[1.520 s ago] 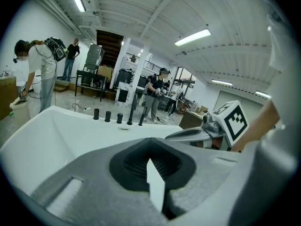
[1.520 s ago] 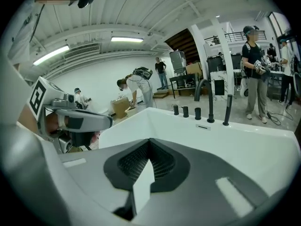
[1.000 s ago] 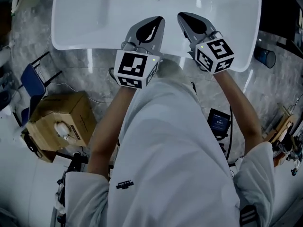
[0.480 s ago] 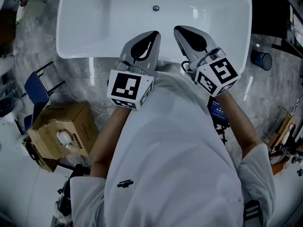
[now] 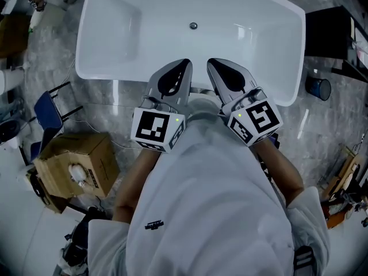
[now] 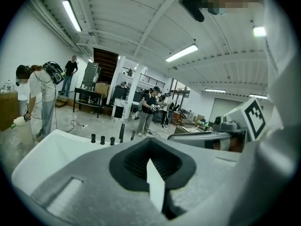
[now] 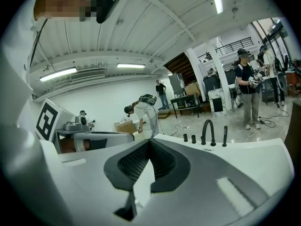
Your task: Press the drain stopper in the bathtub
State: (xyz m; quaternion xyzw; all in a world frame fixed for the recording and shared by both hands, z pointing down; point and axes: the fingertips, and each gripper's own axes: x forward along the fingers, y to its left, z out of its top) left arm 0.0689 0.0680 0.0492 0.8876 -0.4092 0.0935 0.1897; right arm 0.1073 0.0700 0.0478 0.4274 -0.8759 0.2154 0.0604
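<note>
- Both claws were closed with nothing in them: on the left claw (image 5: 184, 63) I saw the two jaws meeting at their tips, and the right claw (image 5: 213, 62) looked the same.
- From the left gripper view, the left claw (image 6: 149, 141) showed only a thin pale sliver between its ribbed dark pads, with no object there.
- From the right gripper view, the right claw (image 7: 149, 140) was likewise pressed together and empty.
- I saw both claws side by side over the near rim of the white bathtub (image 5: 259, 16), tips pointing across it, close together but not touching.
- Each carried its marker cube, the left (image 5: 156, 130) and the right (image 5: 256, 122), near the person's white shirt (image 5: 213, 206).
- My target, the drain stopper (image 5: 193, 26), was a small round metal disc on the tub floor, midway along its length.
- It lay beyond the tips, well apart from both claws and roughly on the line between them.
- On the far rim I could make out a curved black tap (image 7: 207, 132) with small black knobs beside it.
- Left of the person, a cardboard box (image 5: 75, 157) sat on the grey marbled floor (image 5: 322, 125), with a blue chair (image 5: 47, 109) just beyond it.
- Several other people (image 6: 149, 108) stood in the hall behind the tub.
</note>
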